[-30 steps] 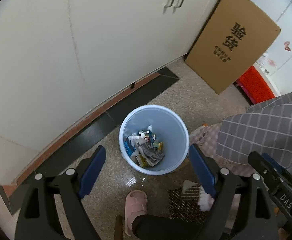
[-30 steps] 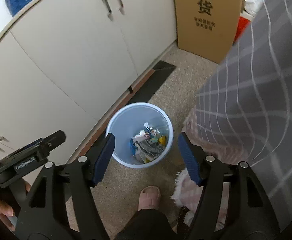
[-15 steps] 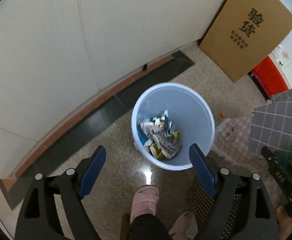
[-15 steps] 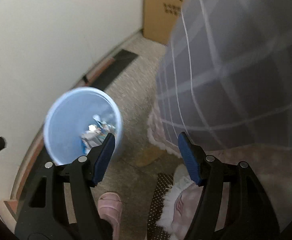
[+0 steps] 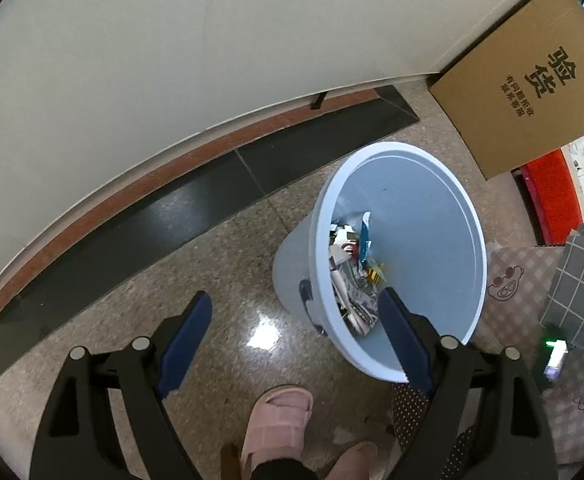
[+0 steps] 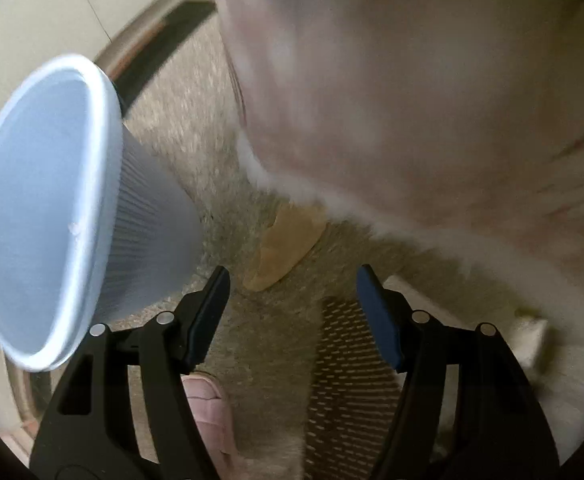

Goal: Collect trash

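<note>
Beside bin (image 6: 43, 200), blurred scrap (image 6: 287, 240) (paper?)

Cardboard box (image 5: 532, 92) reads "验货"; smaller print beneath illegible.

In our right wrist view, motion blur smears the pale pink fabric (image 6: 432, 80); the flat tan scrap on the floor (image 6: 287, 240) we cannot identify. The round light-blue plastic bin (image 6: 51, 208) hides its contents there.

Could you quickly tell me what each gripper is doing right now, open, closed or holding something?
Left gripper: open, holding nothing, beside the blue bin.
Right gripper: open, holding nothing, above a tan scrap on the floor.
</note>
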Tool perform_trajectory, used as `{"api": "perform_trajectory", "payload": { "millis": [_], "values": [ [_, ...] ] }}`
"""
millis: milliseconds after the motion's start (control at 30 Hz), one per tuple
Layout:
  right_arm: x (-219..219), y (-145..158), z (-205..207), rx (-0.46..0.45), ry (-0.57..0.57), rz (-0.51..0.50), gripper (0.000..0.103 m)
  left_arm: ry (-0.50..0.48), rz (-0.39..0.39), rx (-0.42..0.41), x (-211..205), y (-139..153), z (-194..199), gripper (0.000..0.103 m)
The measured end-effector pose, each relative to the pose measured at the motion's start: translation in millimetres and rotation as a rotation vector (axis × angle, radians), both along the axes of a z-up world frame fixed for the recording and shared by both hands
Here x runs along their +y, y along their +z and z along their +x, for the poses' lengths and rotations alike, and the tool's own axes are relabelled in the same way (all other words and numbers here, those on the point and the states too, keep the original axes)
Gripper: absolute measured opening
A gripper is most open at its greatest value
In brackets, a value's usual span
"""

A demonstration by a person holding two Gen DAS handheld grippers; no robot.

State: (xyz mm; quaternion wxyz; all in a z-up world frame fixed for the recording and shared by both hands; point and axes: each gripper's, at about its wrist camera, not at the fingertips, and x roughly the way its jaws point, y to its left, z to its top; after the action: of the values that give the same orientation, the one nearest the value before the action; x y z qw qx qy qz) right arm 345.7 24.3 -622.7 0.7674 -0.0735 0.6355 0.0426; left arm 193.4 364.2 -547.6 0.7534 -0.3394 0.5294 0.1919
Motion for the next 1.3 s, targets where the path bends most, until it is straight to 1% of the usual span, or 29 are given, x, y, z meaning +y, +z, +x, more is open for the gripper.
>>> {"api": "perform_trajectory", "payload": {
  "millis": [67,133,167,200,233,267,333,367,400,433,467,567,600,667,700,733,767,867,900,933,967,1000,1033,1067,1133,1200,1233,1267,1300],
  "values": [
    [-4,-34,6,0.066,-0.044,0.02,0.065,-0.007,-0.014,-0.025,-3,-6,5,0.083],
    [-5,-68,17,0.127,-0.082,0.021,0.065,-0.018,-0.014,-0.022,-7,-10,8,0.081],
    [-6,-76,18,0.138,-0.09,0.029,0.065,-0.031,-0.017,-0.026,-9,-13,11,0.076],
    [-9,-92,22,0.168,-0.109,0.054,0.065,-0.044,-0.011,-0.021,-11,-18,14,0.073],
    [-13,-104,24,0.19,-0.129,0.064,0.065,-0.052,0.005,-0.002,-13,-24,17,0.069],
    [-16,-116,27,0.204,-0.147,0.055,0.065,-0.055,0.008,0.005,-13,-29,20,0.067],
    [-19,-130,34,0.223,-0.163,0.072,0.065,-0.037,0.037,0.042,-13,-39,24,0.062],
    [-17,-139,37,0.235,-0.168,0.081,0.065,-0.03,0.032,0.042,-13,-45,25,0.061],
    [-14,-147,38,0.246,-0.161,0.084,0.065,-0.029,0.018,0.04,-12,-48,26,0.06],
    [-12,-155,39,0.253,-0.159,0.085,0.065,-0.027,0.0,0.043,-11,-53,28,0.052],
    [-11,-158,40,0.26,-0.167,0.087,0.065,-0.02,-0.02,0.05,-10,-60,27,0.048],
    [-20,-179,42,0.299,-0.246,0.11,0.065,-0.005,-0.063,0.035,-8,-65,27,0.042],
    [-24,-185,42,0.304,-0.271,0.116,0.065,-0.012,-0.061,0.031,-9,-64,29,0.037],
    [-29,-194,42,0.317,-0.3,0.112,0.065,-0.041,-0.055,0.021,-13,-63,33,0.023],
    [-31,-199,42,0.323,-0.303,0.109,0.064,-0.049,-0.055,0.017,-16,-62,34,0.021],
    [-31,-202,41,0.323,-0.305,0.119,0.063,-0.045,-0.054,0.016,-16,-62,34,0.021],
    [-31,-204,40,0.323,-0.302,0.12,0.058,-0.044,-0.053,0.013,-15,-62,35,0.021],
    [-28,-210,40,0.337,-0.3,0.152,0.051,-0.048,-0.049,0.019,-15,-62,35,0.021],
    [-21,-222,43,0.34,-0.293,0.152,0.051,-0.047,-0.05,0.02,-15,-63,36,0.021],
    [-17,-221,44,0.324,-0.275,0.14,0.051,-0.046,-0.052,0.021,-14,-63,36,0.021],
    [-16,-224,46,0.315,-0.263,0.132,0.047,-0.047,-0.052,0.021,-14,-63,36,0.021],
    [-13,-223,48,0.305,-0.249,0.12,0.038,-0.048,-0.048,0.023,-14,-63,36,0.021],
    [-8,-221,49,0.292,-0.224,0.099,0.01,-0.05,-0.043,0.026,-14,-63,37,0.021],
    [-4,-221,50,0.305,-0.202,0.091,0.007,-0.053,-0.039,0.029,-14,-63,37,0.021],
    [5,-218,52,0.308,-0.179,0.084,0.003,-0.049,-0.039,0.031,-15,-65,38,0.021],
    [11,-206,55,0.276,-0.162,0.078,0.003,-0.048,-0.036,0.038,-15,-65,39,0.021],
    [11,-195,57,0.252,-0.157,0.073,0.003,-0.052,-0.031,0.041,-15,-65,40,0.021],
    [13,-178,61,0.203,-0.148,0.057,0.003,-0.054,-0.026,0.042,-16,-65,40,0.022],
    [13,-167,63,0.181,-0.147,0.067,0.003,-0.058,-0.019,0.04,-17,-66,41,0.022]
  ]
}}
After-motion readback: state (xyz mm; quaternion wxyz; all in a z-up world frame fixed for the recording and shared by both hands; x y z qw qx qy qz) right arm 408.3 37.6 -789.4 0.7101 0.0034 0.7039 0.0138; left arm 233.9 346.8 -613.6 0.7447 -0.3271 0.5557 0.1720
